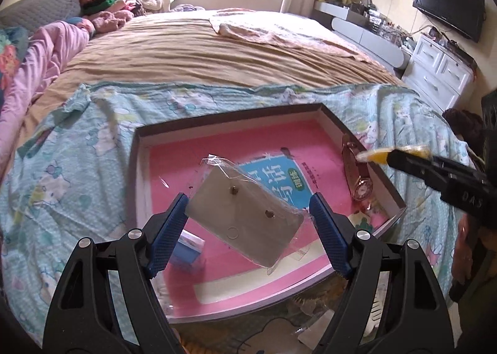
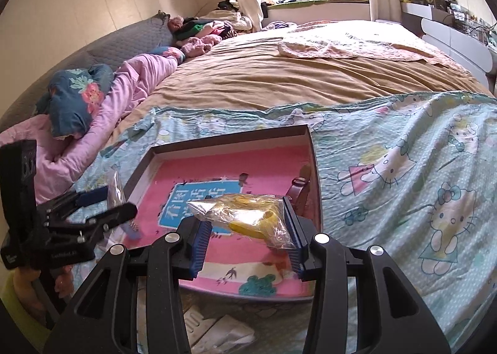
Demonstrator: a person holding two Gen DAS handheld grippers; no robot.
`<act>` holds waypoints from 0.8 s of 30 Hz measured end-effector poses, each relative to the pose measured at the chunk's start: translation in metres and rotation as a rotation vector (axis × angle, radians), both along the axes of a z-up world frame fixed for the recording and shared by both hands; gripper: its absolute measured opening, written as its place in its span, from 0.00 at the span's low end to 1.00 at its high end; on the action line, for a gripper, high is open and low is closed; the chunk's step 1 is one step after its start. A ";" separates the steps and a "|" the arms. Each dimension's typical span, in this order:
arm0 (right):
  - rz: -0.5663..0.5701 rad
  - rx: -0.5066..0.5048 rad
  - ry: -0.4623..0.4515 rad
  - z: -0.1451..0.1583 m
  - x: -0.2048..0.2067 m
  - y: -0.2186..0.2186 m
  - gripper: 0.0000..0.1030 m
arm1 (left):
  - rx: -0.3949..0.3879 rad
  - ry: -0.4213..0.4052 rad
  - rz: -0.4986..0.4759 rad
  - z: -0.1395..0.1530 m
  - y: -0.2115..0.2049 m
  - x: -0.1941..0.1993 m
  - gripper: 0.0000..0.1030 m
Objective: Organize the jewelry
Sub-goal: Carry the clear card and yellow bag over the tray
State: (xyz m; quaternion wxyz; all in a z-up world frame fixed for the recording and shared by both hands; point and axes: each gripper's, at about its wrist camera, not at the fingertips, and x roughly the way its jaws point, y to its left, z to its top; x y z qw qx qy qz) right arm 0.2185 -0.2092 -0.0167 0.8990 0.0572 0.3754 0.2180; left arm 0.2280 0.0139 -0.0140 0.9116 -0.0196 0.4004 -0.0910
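My left gripper point(image 1: 248, 214) is shut on a grey card with two ear studs point(image 1: 245, 217), sealed in a clear sleeve and held tilted above the tray. The shallow box tray point(image 1: 230, 116) has a pink printed floor and lies on the cartoon-print sheet. A rose-coloured wristwatch point(image 1: 360, 181) rests inside along its right wall. My right gripper point(image 2: 248, 229) is shut on a clear bag holding a yellow piece point(image 2: 251, 217), over the tray's near right part. Each gripper shows in the other view: the right gripper point(image 1: 388, 156) and the left gripper point(image 2: 118, 200).
A small blue box point(image 1: 186, 248) lies in the tray's near left corner. Loose white packaging point(image 2: 217, 332) sits on the sheet before the tray. Pink bedding and clothes point(image 2: 102, 105) pile along the left. A white dresser point(image 1: 435, 68) stands at the right.
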 end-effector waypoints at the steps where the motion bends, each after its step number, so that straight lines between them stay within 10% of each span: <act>1: -0.003 -0.002 0.001 -0.001 0.003 0.000 0.40 | 0.003 0.004 -0.003 -0.002 -0.001 0.000 0.70; 24: 0.009 -0.015 0.110 -0.034 0.039 0.023 0.43 | 0.009 0.070 -0.028 -0.026 -0.010 0.008 0.72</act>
